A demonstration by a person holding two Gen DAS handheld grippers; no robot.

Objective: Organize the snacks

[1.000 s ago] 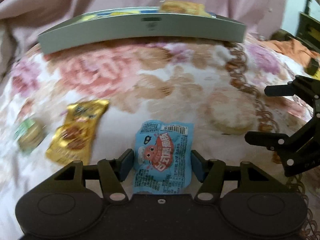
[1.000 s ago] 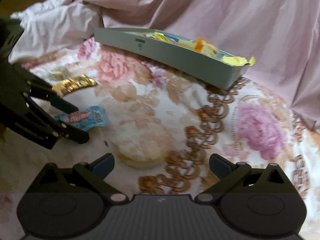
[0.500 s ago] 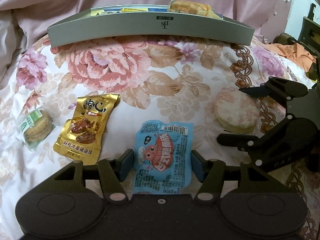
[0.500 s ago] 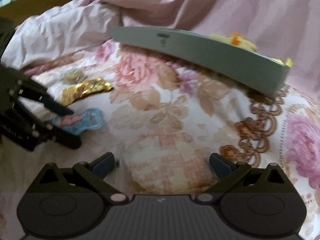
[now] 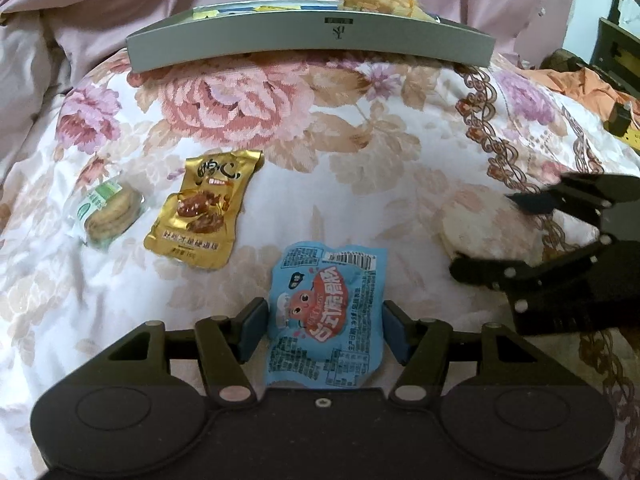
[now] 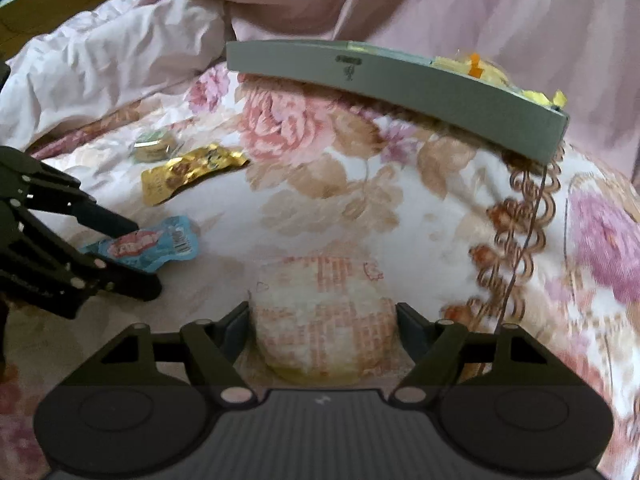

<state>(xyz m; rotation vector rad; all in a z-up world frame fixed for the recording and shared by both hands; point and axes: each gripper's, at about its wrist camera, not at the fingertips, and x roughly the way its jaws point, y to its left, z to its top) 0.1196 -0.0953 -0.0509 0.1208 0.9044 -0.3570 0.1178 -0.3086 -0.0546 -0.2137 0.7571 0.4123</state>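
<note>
A blue snack packet (image 5: 326,312) lies on the flowered bedspread between the fingers of my left gripper (image 5: 325,326), which touch its two edges. A round rice cracker in a clear wrapper (image 6: 324,316) sits between the fingers of my right gripper (image 6: 323,326), which close on its sides. The cracker also shows in the left wrist view (image 5: 480,228), with the right gripper (image 5: 496,236) around it. A gold snack packet (image 5: 204,208) and a green-wrapped biscuit pack (image 5: 108,216) lie to the left. A grey tray (image 5: 312,42) with several snacks stands at the back.
The bedspread (image 5: 360,152) bulges and slopes off on all sides. Pink sheets (image 6: 120,60) are bunched behind and left of the tray. An orange cloth and dark furniture (image 5: 616,60) lie at the far right.
My right gripper has moved in over the round cracker and narrowed its fingers onto it. My left gripper has stayed around the blue packet.
</note>
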